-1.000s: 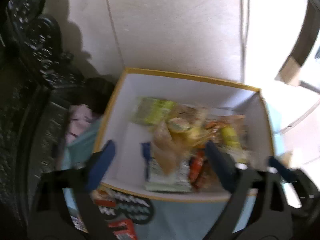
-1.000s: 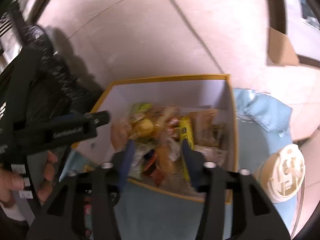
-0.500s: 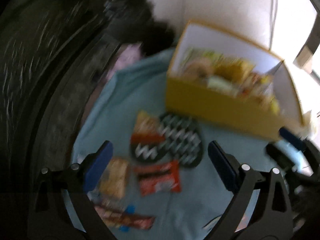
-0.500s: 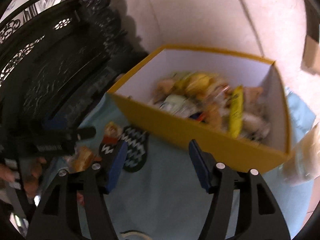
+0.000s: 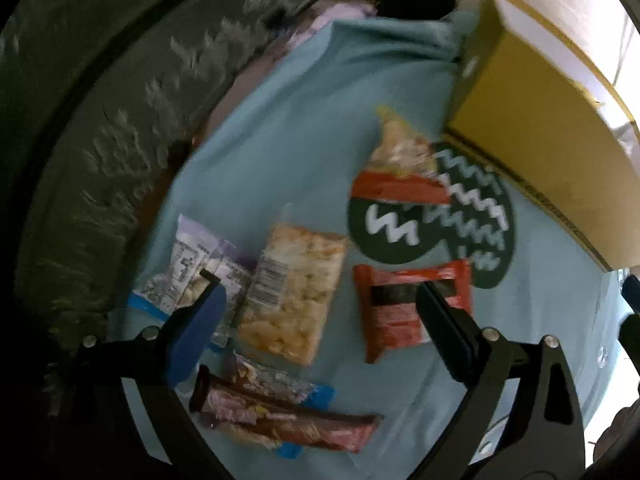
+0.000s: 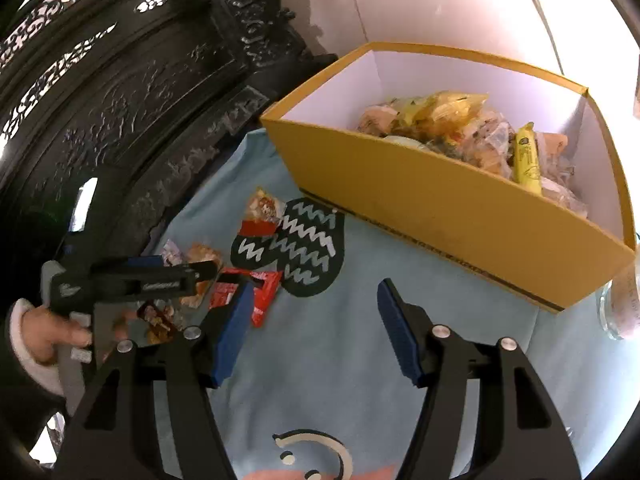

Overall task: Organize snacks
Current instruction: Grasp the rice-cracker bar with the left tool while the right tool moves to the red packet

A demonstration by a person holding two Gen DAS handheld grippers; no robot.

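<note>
left wrist view close above snacks; right wrist view farther back; shared yellow box (image 5: pixel 532 120) (image 6: pixel 460 216)

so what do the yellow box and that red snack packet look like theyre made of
The yellow box looks like cardboard: matte yellow outside, plain white inside, thin flat walls folded at sharp corners. The red snack packet looks like thin plastic film, somewhat shiny, with a crimped end seal; motion blur leaves the exact finish uncertain.

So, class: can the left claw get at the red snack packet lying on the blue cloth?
Probably yes. The left claw hangs open just above the red snack packet, and nothing covers the packet.
</note>
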